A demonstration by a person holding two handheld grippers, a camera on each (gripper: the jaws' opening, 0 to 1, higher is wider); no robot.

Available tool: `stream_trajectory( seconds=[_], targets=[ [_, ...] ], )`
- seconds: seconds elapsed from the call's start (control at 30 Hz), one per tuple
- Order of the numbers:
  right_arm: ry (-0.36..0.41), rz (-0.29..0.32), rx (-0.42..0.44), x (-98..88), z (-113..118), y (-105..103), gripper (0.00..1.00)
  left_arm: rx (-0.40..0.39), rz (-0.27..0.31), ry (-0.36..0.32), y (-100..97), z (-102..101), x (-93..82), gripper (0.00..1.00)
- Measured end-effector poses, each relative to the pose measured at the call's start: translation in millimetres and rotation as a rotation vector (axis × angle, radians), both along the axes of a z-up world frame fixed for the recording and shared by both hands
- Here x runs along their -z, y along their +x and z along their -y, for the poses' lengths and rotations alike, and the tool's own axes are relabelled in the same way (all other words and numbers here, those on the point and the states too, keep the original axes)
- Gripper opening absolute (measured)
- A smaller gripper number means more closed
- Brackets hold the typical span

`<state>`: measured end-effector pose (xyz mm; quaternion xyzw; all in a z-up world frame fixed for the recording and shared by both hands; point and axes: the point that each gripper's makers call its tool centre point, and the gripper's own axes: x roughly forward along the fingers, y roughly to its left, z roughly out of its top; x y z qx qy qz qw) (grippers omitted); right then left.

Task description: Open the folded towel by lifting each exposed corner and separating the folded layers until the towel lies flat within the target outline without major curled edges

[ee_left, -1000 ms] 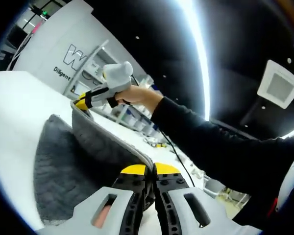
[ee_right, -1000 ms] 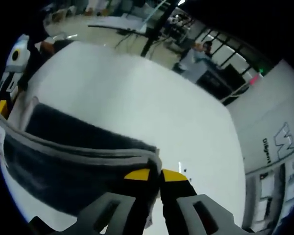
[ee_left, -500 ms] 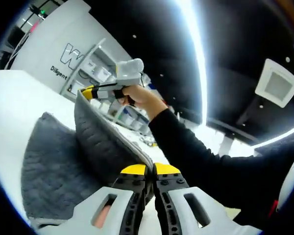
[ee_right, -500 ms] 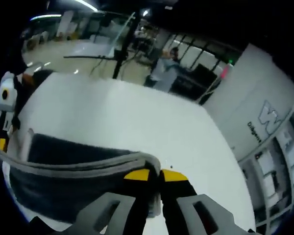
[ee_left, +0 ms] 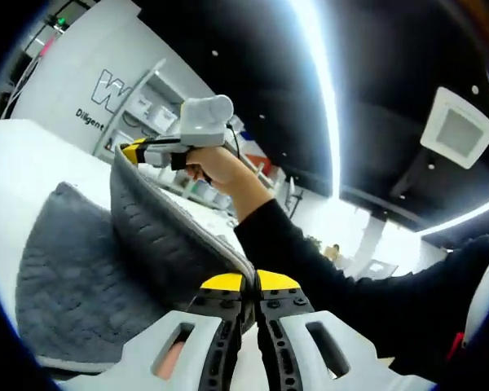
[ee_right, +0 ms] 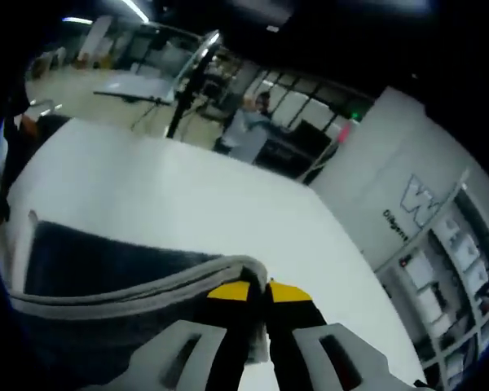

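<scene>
White table (ee_right: 187, 204); one grey towel (ee_left: 147, 236); two grippers, left (ee_left: 250, 282), right (ee_right: 259, 287), jaws pinching its corners.

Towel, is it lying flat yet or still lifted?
Still lifted. Both grippers, left and right, pinch the grey towel edge above the white table.

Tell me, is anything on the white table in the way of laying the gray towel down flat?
Nothing visible is. Both hand-held grippers, left and right, pinch the towel above the bare white table.
</scene>
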<state>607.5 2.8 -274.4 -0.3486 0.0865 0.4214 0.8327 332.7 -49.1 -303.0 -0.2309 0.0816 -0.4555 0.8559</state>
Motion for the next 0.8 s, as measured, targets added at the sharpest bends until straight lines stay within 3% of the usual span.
stream_trajectory(
  seconds=[0.1,0.17,0.4,0.6,0.8],
  targets=[
    [0.129,-0.027,0.039,-7.0,6,4,0.01,-0.02,0.022,0.024,2.7,1,0.3,0.02],
    [0.157,-0.049,0.055,-5.9,14,7,0.01,-0.025,0.029,0.027,4.8,2,-1.4,0.02],
    [0.213,-0.032,0.041,-5.1,33,9,0.01,-0.008,0.038,0.071,6.2,22,1.2,0.02],
    [0.204,-0.038,0.05,-11.6,46,9,0.01,0.013,0.064,0.1,7.4,41,-3.6,0.02],
    [0.145,-0.043,0.053,0.0,56,14,0.01,0.008,0.071,0.135,10.5,49,1.7,0.02]
  ],
)
